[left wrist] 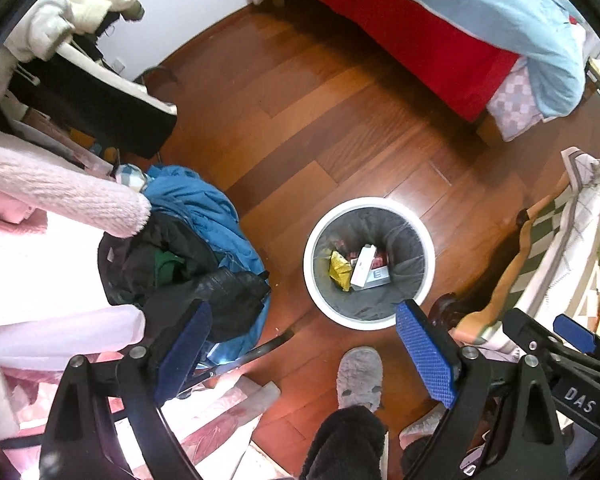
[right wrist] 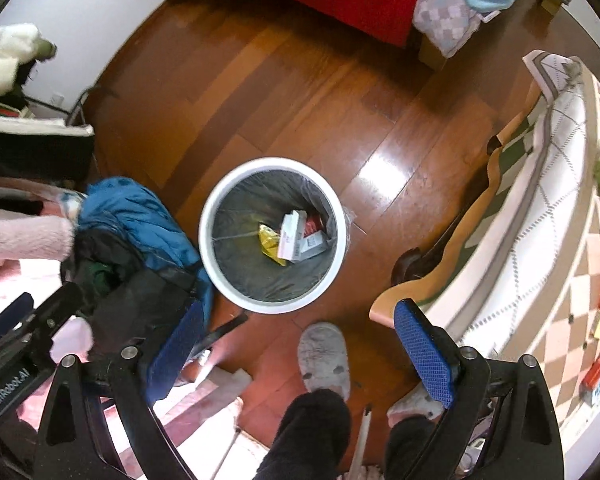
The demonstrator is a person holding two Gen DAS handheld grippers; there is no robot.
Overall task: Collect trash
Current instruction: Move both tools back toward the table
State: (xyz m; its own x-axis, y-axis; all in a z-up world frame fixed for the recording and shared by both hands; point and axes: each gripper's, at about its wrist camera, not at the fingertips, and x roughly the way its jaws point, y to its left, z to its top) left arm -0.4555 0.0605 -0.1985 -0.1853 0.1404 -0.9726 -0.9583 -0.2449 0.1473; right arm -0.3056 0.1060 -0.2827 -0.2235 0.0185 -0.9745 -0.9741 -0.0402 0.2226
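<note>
A white round trash bin [left wrist: 310, 236] with a grey liner stands on the wooden floor; it also shows in the right wrist view [right wrist: 208, 216]. Inside lie a yellow wrapper [left wrist: 339, 270], a white carton [left wrist: 363, 268] and a red and white box [right wrist: 314, 234]. My left gripper [left wrist: 304, 356] is open and empty, held above the floor just in front of the bin. My right gripper [right wrist: 300, 356] is open and empty, held above the bin's near side. The right gripper also shows at the lower right of the left wrist view [left wrist: 572, 334].
A pile of blue and black clothes [left wrist: 196, 240] lies left of the bin. A bed with red cover [left wrist: 420, 28] stands at the back. A table with checked cloth [right wrist: 540, 208] is on the right. The person's grey slippers [right wrist: 324, 360] stand near the bin.
</note>
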